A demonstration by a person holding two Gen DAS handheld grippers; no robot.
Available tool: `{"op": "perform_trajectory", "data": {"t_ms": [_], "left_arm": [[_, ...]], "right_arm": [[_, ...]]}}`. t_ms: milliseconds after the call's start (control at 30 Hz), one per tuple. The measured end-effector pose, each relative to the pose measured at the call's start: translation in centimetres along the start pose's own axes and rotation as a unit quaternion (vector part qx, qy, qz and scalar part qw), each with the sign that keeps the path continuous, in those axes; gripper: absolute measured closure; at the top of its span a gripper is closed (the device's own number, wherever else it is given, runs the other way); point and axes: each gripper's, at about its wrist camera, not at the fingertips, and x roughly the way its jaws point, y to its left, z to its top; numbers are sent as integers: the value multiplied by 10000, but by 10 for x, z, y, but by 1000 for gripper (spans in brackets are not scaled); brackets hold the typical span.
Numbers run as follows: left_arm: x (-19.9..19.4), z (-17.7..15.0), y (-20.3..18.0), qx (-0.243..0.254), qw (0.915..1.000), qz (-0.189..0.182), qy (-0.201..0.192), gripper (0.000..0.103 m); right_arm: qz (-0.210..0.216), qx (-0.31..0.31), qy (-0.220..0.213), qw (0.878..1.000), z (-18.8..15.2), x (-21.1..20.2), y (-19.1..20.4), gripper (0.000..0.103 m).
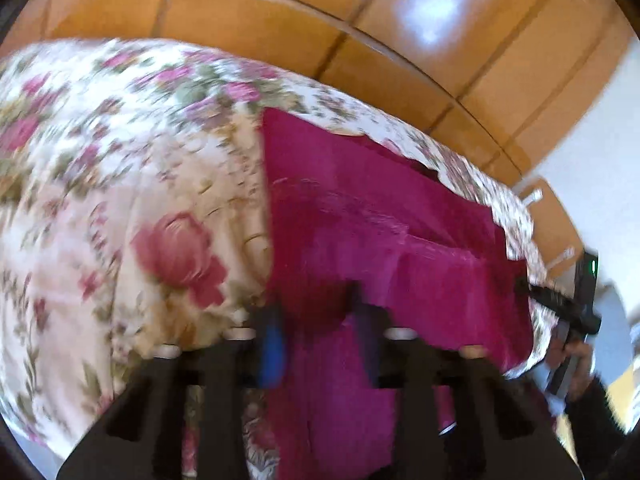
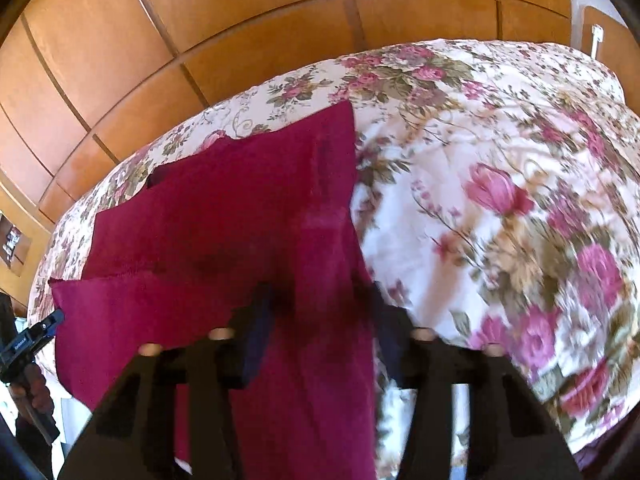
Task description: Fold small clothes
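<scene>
Wooden panelled wardrobe [image 1: 256, 12] fills the far background in both views, glossy, with light glare on it. In front of it is a bed under a floral bedspread [image 1: 120, 184], cream with pink roses and green leaves, blurred in the left wrist view.

Magenta garment [image 1: 360, 216] lies on the bedspread, spread mostly flat, with its far corner near the bed's far edge. One layer is folded over another, showing a stepped edge across the middle. The near part of the cloth runs down toward both cameras and drapes between the fingers.

Left gripper [image 1: 320, 316]: cloth sits between its dark fingers, with a blue pad on the left finger. Heavy blur, so I cannot tell if the fingers press the cloth or just straddle it. Right gripper [image 2: 320, 312]: a strip of the garment passes between its fingers and hangs down near the camera; again, I cannot tell whether it is pinched.

In the right wrist view, a hand [image 2: 34, 388] holds the other gripper at the left edge. Small white wall fitting [image 2: 597, 38] at far right.
</scene>
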Motion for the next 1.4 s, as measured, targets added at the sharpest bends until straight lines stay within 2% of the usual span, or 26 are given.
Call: {"op": "perform_trajectory", "data": {"t_ms": [33, 100, 267, 433, 567, 767, 933, 1067, 1167, 1233, 1267, 1333, 1400], "left_arm": [[-1, 1, -4, 121, 9999, 49, -57, 94], [-9, 1, -9, 217, 9996, 46, -191, 96], [-36, 10, -16, 284, 9981, -141, -520, 96], [-35, 44, -24, 446, 9958, -67, -791, 96], [-11, 87, -24, 486, 9943, 223, -926, 96], [43, 139, -10, 384, 9945, 618, -748, 96], [100, 156, 6, 288, 9936, 1045, -329, 96], [139, 151, 24, 196, 9900, 1396, 111, 96], [140, 150, 26, 166, 9900, 1394, 158, 93], [130, 150, 23, 154, 9880, 1532, 96, 82], [125, 150, 22, 164, 9867, 1616, 18, 77], [109, 145, 20, 179, 9864, 1628, -145, 77], [91, 134, 17, 205, 9877, 1531, -247, 77]], "right_arm": [[-20, -119, 13, 9999, 0, -1, 4, 93], [-27, -189, -36, 9998, -1, -9, 8, 95], [282, -83, -590, 9978, 15, -56, 9, 95], [271, -177, -959, 9949, 57, -54, 19, 95], [117, -81, -993, 9950, 99, -24, 17, 95], [-141, 47, -895, 9959, 147, 29, 16, 95], [-596, 65, -426, 9973, 155, 93, 6, 95], [-647, 255, -50, 9976, 146, 130, -12, 95], [-524, 336, -56, 9980, 148, 126, -17, 91], [-461, 304, -120, 9984, 147, 113, -18, 68], [-404, 286, -164, 9986, 146, 106, -18, 68], [-240, 307, -227, 9990, 138, 85, -22, 67], [-97, 374, -265, 9989, 126, 65, -27, 59]]}}
